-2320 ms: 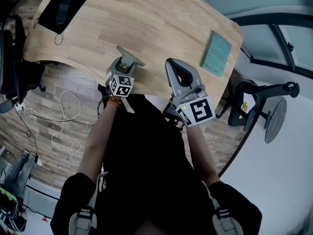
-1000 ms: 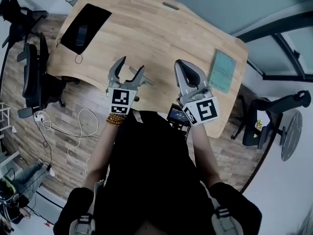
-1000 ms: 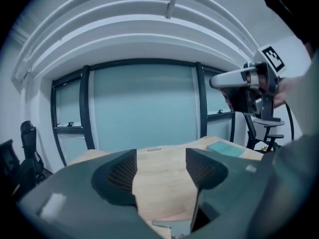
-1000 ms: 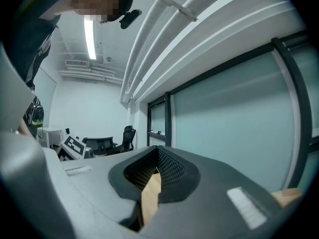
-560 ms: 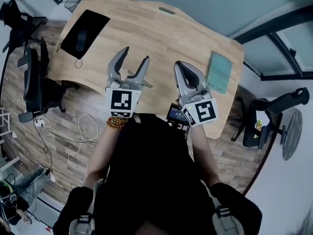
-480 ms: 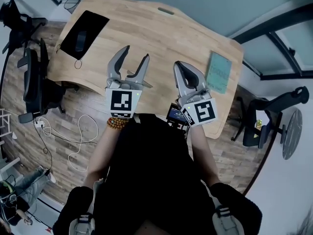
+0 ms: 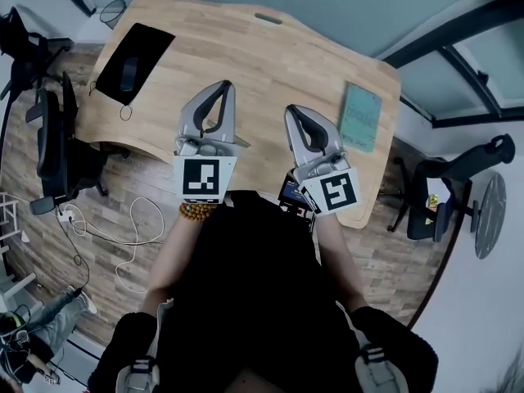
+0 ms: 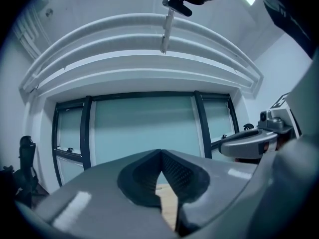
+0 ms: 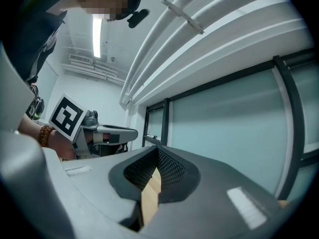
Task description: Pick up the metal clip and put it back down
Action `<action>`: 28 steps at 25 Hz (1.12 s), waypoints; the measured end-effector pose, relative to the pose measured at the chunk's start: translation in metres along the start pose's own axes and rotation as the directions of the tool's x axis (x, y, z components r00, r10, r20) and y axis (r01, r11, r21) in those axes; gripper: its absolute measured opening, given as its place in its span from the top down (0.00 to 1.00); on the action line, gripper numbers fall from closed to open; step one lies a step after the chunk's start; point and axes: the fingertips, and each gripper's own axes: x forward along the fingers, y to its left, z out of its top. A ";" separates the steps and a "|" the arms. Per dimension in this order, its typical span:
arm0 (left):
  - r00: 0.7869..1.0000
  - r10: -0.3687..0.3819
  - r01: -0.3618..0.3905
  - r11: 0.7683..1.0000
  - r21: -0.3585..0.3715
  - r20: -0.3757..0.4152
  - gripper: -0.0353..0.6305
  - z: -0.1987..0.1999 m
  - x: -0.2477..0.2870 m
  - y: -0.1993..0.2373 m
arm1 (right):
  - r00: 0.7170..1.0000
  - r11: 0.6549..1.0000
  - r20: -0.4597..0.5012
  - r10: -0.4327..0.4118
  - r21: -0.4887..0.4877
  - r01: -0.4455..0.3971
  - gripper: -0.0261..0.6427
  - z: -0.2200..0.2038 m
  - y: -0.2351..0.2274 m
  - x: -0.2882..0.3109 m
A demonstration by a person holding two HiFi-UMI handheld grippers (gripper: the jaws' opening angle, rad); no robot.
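Head view: I'm holding my left gripper [image 7: 221, 90] and right gripper [image 7: 293, 113] above the bench [image 7: 270, 56], both jaws closed and empty. Next, I'm probably needing to open the left over the metal clip [image 7: 239, 142].

Office. Wooden desk [image 7: 270, 56] carries a black mat [image 7: 135, 51] and a teal book [image 7: 360, 115]. Left chair [image 7: 49, 121] and right chair [image 7: 422, 207] are swivel types, and cables [image 7: 106, 236] lie on the plank floor [image 7: 393, 260]. Gripper views show dark-framed frosted glass panels [image 8: 144, 128] and a ceiling strip light [image 9: 97, 29].
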 end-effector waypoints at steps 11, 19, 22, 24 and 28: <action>0.999 -0.037 0.037 0.999 -0.020 -0.013 0.95 -0.003 0.001 -0.013 | 1.000 1.000 0.007 -0.014 -0.017 0.014 0.93 0.003 -0.003 -0.012; 0.998 -0.051 0.050 0.998 -0.032 -0.043 0.95 -0.014 -0.002 -0.014 | 1.000 1.000 -0.007 -0.019 -0.009 0.019 0.93 -0.002 0.000 -0.013; 0.997 -0.055 0.053 0.998 -0.040 -0.049 0.95 -0.017 -0.004 -0.014 | 1.000 1.000 -0.013 -0.020 -0.009 0.019 0.93 -0.004 0.001 -0.013; 0.997 -0.054 0.051 0.998 -0.045 -0.054 0.95 -0.019 -0.007 -0.014 | 1.000 1.000 -0.016 -0.016 -0.007 0.016 0.93 -0.005 0.003 -0.013; 0.997 -0.044 0.041 0.998 -0.049 -0.069 0.95 -0.024 -0.014 -0.006 | 1.000 1.000 -0.026 -0.002 -0.001 0.002 0.93 -0.007 0.008 -0.010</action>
